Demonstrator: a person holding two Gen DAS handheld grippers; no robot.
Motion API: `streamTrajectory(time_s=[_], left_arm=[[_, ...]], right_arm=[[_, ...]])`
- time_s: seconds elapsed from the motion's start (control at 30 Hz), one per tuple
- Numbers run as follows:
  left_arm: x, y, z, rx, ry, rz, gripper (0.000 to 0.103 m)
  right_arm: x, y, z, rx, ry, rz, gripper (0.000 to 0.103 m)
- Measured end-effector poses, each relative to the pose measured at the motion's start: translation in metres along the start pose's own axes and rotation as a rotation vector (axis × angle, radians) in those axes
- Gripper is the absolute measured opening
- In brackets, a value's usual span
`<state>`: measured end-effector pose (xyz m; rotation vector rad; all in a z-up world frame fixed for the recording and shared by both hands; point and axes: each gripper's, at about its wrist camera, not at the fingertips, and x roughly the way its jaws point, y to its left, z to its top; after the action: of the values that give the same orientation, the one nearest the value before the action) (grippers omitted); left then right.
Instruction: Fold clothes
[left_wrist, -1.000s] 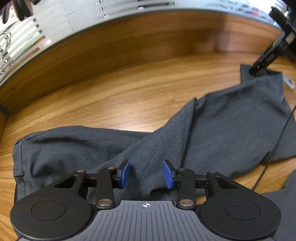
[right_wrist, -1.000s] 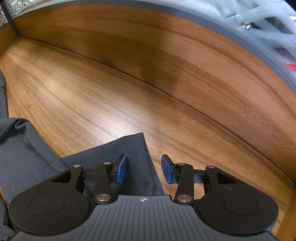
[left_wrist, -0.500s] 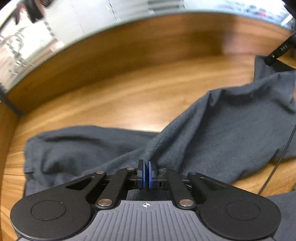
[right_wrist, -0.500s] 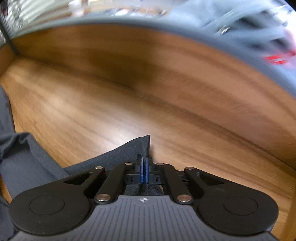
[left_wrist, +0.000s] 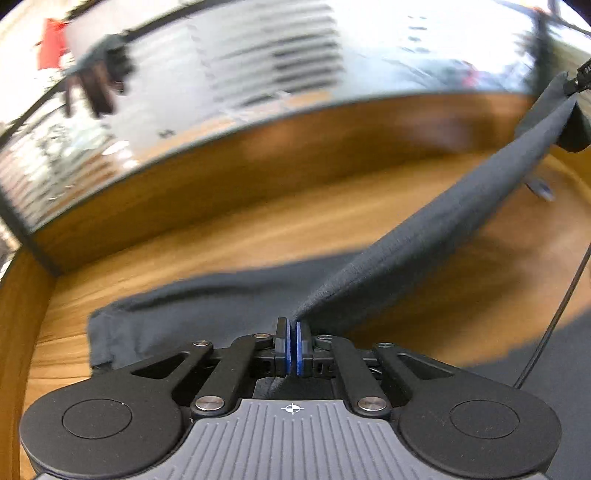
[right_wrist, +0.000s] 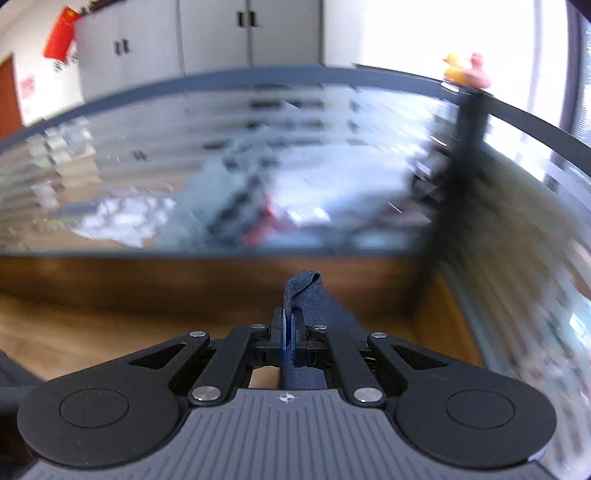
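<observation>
On the wooden desk (left_wrist: 229, 236) by a glass partition (right_wrist: 258, 166), the dark grey garment (left_wrist: 424, 236) stretches taut between the left gripper (left_wrist: 293, 345) and right gripper (right_wrist: 288, 339), both clamped on its edge, so a harder pull could probably slip the thin fabric free.

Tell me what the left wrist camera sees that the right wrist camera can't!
Only the left wrist view shows the dark grey garment stretched from the left hand-held gripper up to the far right, the rest lying on the wooden table, and a thin black cable. Only the right wrist view shows white cabinets and two toy ducks on the partition. Both show a hand-held gripper shut on grey cloth; the right hand-held gripper pinches a corner.
</observation>
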<state>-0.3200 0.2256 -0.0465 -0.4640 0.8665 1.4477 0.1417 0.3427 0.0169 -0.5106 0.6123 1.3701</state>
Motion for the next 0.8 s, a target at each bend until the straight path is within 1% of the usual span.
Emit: streamTrajectory(time_s=[0.13,0.27,0.33,0.4,0.43,0.47,0.5,0.57,0.6,0.63,0.67,0.7,0.73,0.8], left_arm=[[0.014,-0.015,-0.022,0.064,0.08,-0.098,0.006],[0.027,-0.025,-0.04,0.123,0.136,-0.16,0.007],[0.033,-0.026,-0.046,0.134,0.163,-0.183,0.009],[0.033,-0.025,-0.05,0.128,0.163,-0.199,0.012],[0.032,-0.02,-0.048,0.111,0.16,-0.212,0.013],[0.031,-0.015,-0.046,0.091,0.157,-0.224,0.016],[0.028,-0.012,-0.045,0.068,0.156,-0.245,0.02],[0.021,-0.002,-0.042,0.017,0.148,-0.278,0.024],[0.016,-0.004,-0.043,-0.013,0.143,-0.293,0.025],[0.011,-0.005,-0.044,-0.042,0.139,-0.307,0.026],[0.006,-0.002,-0.042,-0.069,0.129,-0.319,0.029],[0.002,0.002,-0.04,-0.093,0.116,-0.319,0.035],[-0.001,0.003,-0.039,-0.107,0.109,-0.31,0.036],[-0.005,0.005,-0.036,-0.137,0.094,-0.29,0.036]], right_arm=[[-0.009,-0.026,-0.065,0.058,0.124,-0.095,0.002],[-0.005,-0.041,-0.126,0.093,0.234,-0.153,0.003],[-0.003,-0.041,-0.148,0.103,0.281,-0.173,0.003],[-0.004,-0.04,-0.162,0.099,0.315,-0.193,0.006],[-0.008,-0.039,-0.166,0.09,0.329,-0.195,0.007],[-0.012,-0.037,-0.17,0.079,0.343,-0.196,0.014],[-0.016,-0.035,-0.17,0.065,0.348,-0.199,0.017],[-0.027,-0.031,-0.166,0.029,0.351,-0.189,0.025],[-0.031,-0.031,-0.163,0.008,0.353,-0.179,0.027],[-0.036,-0.029,-0.158,-0.015,0.346,-0.173,0.031],[-0.041,-0.031,-0.152,-0.029,0.336,-0.178,0.034],[-0.042,-0.033,-0.145,-0.036,0.32,-0.18,0.036],[-0.044,-0.035,-0.138,-0.041,0.303,-0.182,0.038],[-0.038,-0.042,-0.124,-0.019,0.278,-0.181,0.038]])
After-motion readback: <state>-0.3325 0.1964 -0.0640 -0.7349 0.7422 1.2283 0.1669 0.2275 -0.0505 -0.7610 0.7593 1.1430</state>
